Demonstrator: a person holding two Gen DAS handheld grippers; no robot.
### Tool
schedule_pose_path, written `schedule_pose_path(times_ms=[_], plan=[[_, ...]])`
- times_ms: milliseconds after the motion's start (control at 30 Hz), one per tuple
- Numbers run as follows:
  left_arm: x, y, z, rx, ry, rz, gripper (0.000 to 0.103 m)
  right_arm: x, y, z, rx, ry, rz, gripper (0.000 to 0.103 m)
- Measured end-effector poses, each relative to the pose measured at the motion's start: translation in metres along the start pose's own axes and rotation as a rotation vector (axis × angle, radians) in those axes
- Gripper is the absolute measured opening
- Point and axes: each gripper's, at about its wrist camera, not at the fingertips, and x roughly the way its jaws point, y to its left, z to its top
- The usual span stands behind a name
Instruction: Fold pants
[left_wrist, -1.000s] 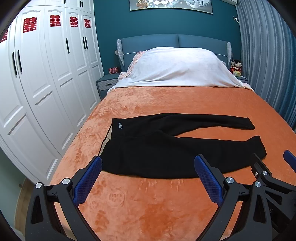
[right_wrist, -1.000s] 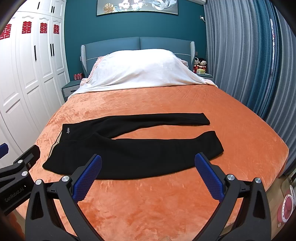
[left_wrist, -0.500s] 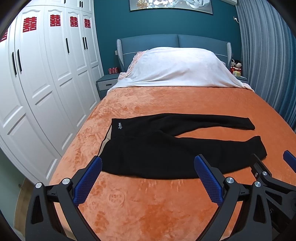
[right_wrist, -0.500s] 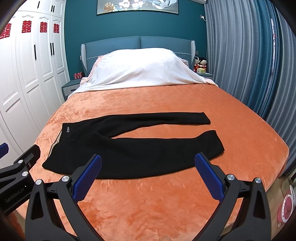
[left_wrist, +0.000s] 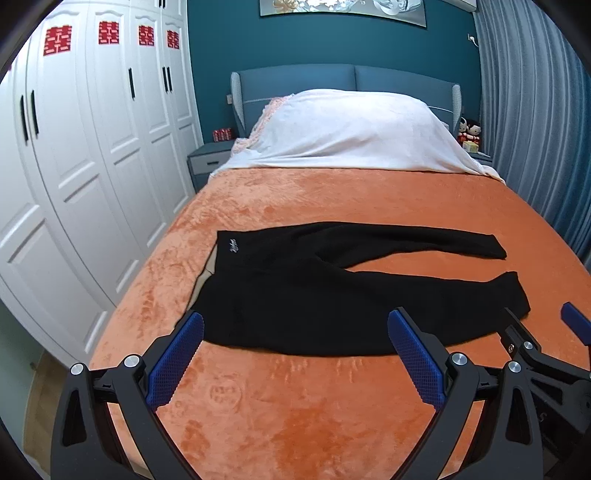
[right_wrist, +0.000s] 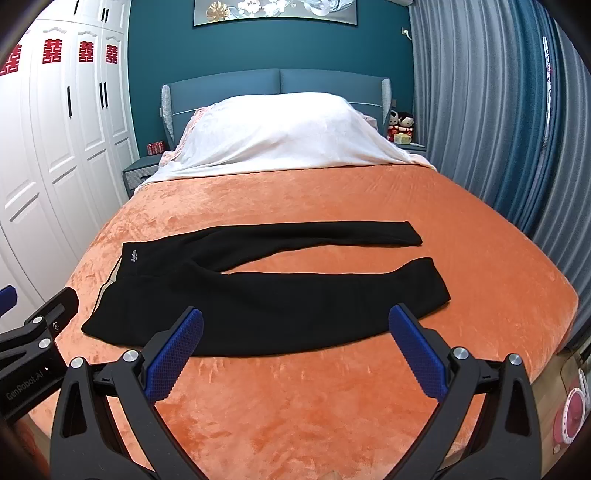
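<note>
Black pants (left_wrist: 325, 295) lie flat on the orange bedspread (left_wrist: 332, 406), waistband to the left, two legs spread apart to the right; they also show in the right wrist view (right_wrist: 258, 295). My left gripper (left_wrist: 295, 350) is open and empty, held above the bed just short of the pants' near edge, toward the waist end. My right gripper (right_wrist: 295, 347) is open and empty, near the same edge toward the leg end. The right gripper shows at the right of the left wrist view (left_wrist: 535, 350).
A white cover (left_wrist: 354, 133) lies over the pillows at the blue headboard. White wardrobes (left_wrist: 92, 147) stand along the left side. Grey curtains (right_wrist: 498, 110) hang on the right. Nightstands (left_wrist: 207, 162) flank the bed. The bed's right edge (right_wrist: 565, 314) drops to the floor.
Both grippers have drifted very slightly; the pants lie as before. Both stay open.
</note>
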Motion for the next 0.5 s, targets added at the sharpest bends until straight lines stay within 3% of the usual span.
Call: schedule_pose_path(times_ms=[100, 200, 267, 367, 500], plan=[[0.022, 0.022, 0.005, -0.057, 0.041, -0.117, 0.098, 0.028, -0.034, 0.010, 0.048, 0.025, 0.059, 0.098], [0.072, 0.066, 0.019, -0.163, 0.137, -0.179, 0.098, 0.077, -0.085, 0.029, 0.091, 0.052, 0.022, 0.098], [0.108, 0.087, 0.029, -0.187, 0.181, -0.153, 0.098, 0.111, -0.116, 0.042, 0.087, 0.068, 0.000, 0.098], [0.178, 0.115, 0.049, -0.184, 0.211, -0.055, 0.098, 0.172, -0.158, 0.063, 0.061, 0.101, -0.053, 0.098], [0.279, 0.137, 0.077, -0.129, 0.264, -0.030, 0.098, 0.262, -0.203, 0.089, 0.023, 0.152, -0.089, 0.098]])
